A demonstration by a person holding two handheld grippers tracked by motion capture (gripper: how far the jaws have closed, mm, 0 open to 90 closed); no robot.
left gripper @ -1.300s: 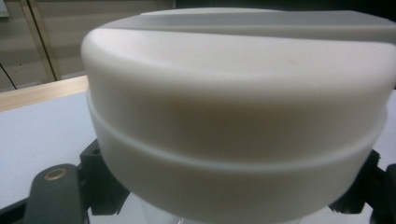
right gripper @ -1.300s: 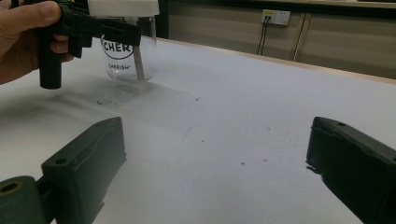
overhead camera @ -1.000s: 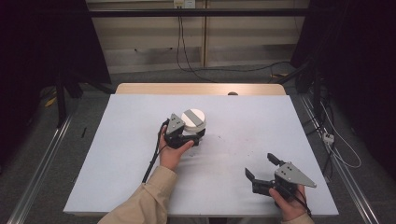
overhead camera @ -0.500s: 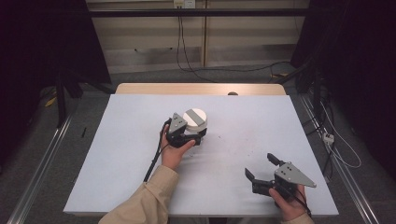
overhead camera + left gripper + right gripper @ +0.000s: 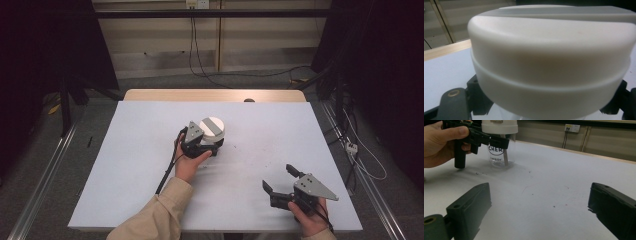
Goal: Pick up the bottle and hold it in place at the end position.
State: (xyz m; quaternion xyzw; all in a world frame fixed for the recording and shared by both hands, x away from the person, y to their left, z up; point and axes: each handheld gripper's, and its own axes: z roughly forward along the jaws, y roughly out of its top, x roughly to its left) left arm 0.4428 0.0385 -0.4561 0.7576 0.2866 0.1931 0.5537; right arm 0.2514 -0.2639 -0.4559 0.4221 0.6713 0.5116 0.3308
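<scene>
We have a clear jar (image 5: 501, 152) with a white lid (image 5: 212, 126) standing upright near the middle of the counter (image 5: 125, 165). Our left hand-held gripper (image 5: 207, 145) is clenched around it just below the lid, jaws on either side. Our right hand-held gripper (image 5: 281, 180) rests released near the front right, well apart. We judge the jar light, rigid and rather slippery, possibly breakable; the neck under the lid's rim seems the safest hold.

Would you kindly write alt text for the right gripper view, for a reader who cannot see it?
A hand holds the left gripper around a clear jar with a white lid, standing on the white table. In the foreground, the right gripper has its black jaws spread wide, holding nothing.
</scene>
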